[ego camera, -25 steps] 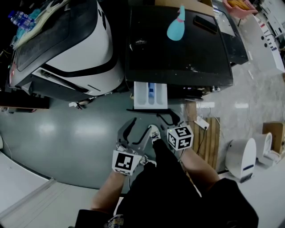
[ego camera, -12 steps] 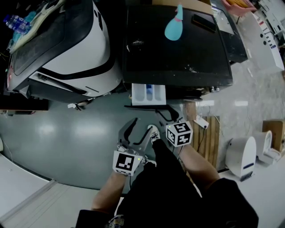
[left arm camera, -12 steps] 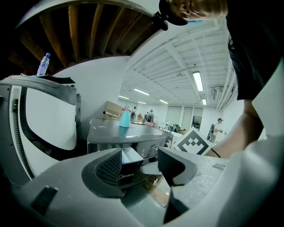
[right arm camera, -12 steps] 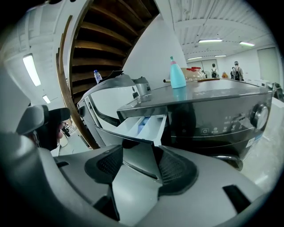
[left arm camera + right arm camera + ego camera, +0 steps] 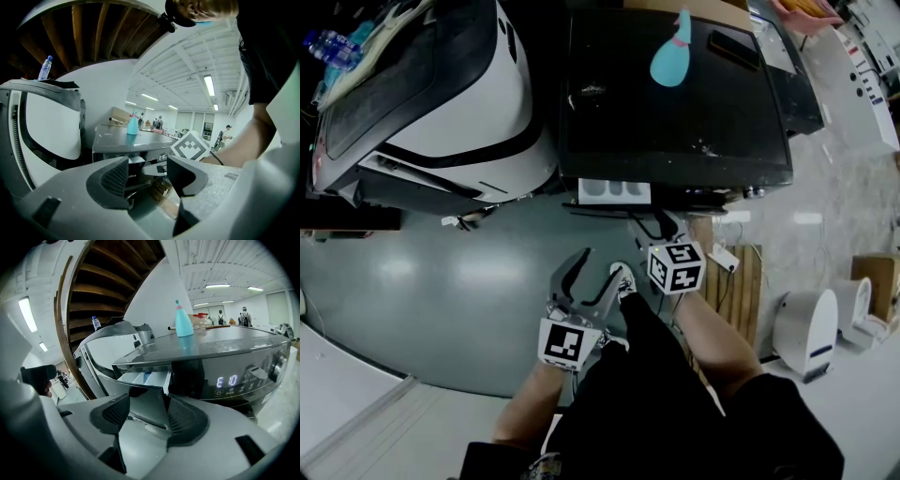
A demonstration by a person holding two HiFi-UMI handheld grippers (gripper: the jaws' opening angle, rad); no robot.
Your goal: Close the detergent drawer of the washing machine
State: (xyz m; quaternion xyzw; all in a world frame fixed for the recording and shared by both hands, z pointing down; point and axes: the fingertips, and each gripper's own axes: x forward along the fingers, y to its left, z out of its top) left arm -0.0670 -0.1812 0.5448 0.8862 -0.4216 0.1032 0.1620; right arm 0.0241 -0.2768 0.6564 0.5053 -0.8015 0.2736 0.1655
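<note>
The dark washing machine (image 5: 675, 103) has its white detergent drawer (image 5: 614, 191) sticking out only a short way at the front left. My right gripper (image 5: 654, 228) is up against the drawer's dark front panel at its right end. In the right gripper view the grey panel (image 5: 147, 408) fills the gap between the open jaws of the right gripper (image 5: 146, 414), with the white compartments (image 5: 145, 377) above it. My left gripper (image 5: 586, 272) hangs lower over the floor. Its jaws are open and nothing is between them in the left gripper view (image 5: 147, 173).
A light blue bottle (image 5: 672, 56) and a flat dark object (image 5: 733, 49) lie on the machine's top. A white and black appliance (image 5: 441, 94) stands close on the left. A wooden pallet (image 5: 741, 281) and a white bin (image 5: 811, 328) are at the right. The display (image 5: 227, 380) is lit.
The right gripper has moved toward the machine, and the drawer has slid in with it, from well extended to only a short stub. The left gripper has stayed where it was.
</note>
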